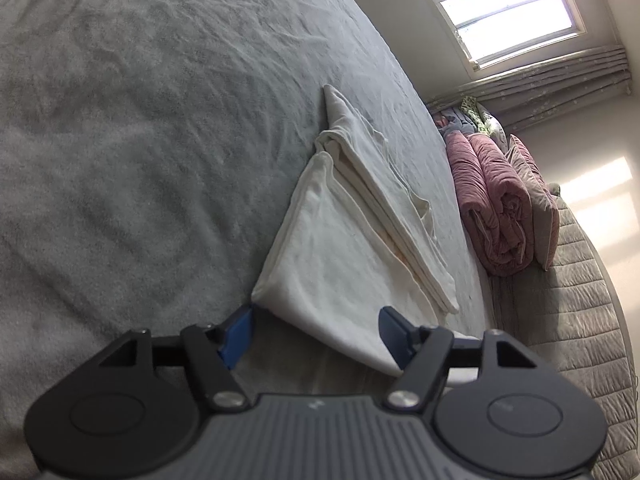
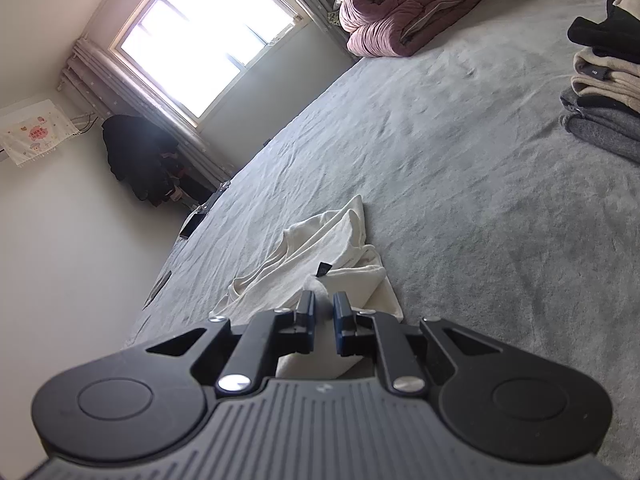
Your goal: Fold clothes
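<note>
A cream white garment (image 1: 340,264) lies partly folded on the grey bed cover (image 1: 140,140), with a narrow folded strip along its far side. In the left wrist view my left gripper (image 1: 316,328) stands open over the garment's near corner; the cloth lies between the blue pads (image 1: 240,332) and they do not press it. In the right wrist view the same garment (image 2: 320,248) lies rumpled, a small dark label showing. My right gripper (image 2: 324,308) is shut on a pinched edge of that cloth, low over the bed cover (image 2: 460,200).
A rolled pink quilt (image 1: 496,204) (image 2: 408,4) lies at the head of the bed by the window. A stack of folded black, beige and grey clothes (image 2: 604,88) sits at the right. A dark coat (image 2: 140,160) hangs by the wall. The bed's quilted edge (image 1: 580,320) runs along the right.
</note>
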Available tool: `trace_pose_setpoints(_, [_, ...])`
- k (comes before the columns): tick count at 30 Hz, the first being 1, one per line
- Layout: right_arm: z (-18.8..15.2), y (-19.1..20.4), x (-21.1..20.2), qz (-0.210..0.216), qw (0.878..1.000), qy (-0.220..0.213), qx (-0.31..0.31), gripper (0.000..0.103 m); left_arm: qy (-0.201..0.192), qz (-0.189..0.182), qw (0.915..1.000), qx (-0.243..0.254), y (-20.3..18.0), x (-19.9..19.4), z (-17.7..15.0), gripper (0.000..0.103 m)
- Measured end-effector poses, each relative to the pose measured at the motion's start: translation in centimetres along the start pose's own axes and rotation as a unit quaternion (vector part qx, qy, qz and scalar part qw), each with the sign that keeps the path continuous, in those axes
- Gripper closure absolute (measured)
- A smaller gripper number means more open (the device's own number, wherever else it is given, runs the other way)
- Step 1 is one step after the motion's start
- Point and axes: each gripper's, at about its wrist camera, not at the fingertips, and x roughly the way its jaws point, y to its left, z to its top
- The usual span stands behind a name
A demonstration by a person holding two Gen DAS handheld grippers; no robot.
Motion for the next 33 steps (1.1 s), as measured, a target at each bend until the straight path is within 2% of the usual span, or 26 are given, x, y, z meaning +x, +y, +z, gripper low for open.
trace_pose_setpoints(4, [0.0, -0.1, 0.1, 0.001, 1.0, 0.001, 0.005, 0.09, -0.007, 0.013, 0.9998, 0.014, -1.2, 1.0, -0.2, 0.033])
trace_pose_setpoints(11, [0.0, -0.3, -0.2, 0.0, 1.0, 0.001, 0.013, 0.09, -0.015, 0.008, 0.9996, 0.024, -1.2, 1.6, 0.0, 0.034])
trace_pose_setpoints(14, [-0.1, -0.3, -0.3, 0.0, 1.0, 0.002, 0.014, 0.09, -0.021, 0.017, 0.9992, 0.03, -1.1, 1.5, 0.0, 0.044])
trace_pose_setpoints(16, [-0.2, -0.4, -0.3, 0.0, 1.0, 0.002, 0.017, 0.09, -0.024, 0.02, 0.9991, 0.028, -0.9, 1.5, 0.2, 0.055])
trace_pose_setpoints(18, [-0.2, -0.5, -0.4, -0.001, 1.0, 0.002, 0.021, 0.09, -0.026, 0.02, 0.9992, 0.024, -0.6, 1.6, 0.3, 0.059])
trace_pose_setpoints(27, [-0.5, -1.1, -0.5, -0.011, 0.999, 0.006, 0.032, 0.09, -0.036, 0.022, 0.9987, 0.028, -0.5, 1.8, 0.6, 0.064])
trace_pose_setpoints(33, [-1.6, -1.7, -0.6, -0.03, 0.999, 0.016, 0.034, 0.09, -0.041, 0.033, 0.998, 0.035, -0.4, 1.7, 0.5, 0.077])
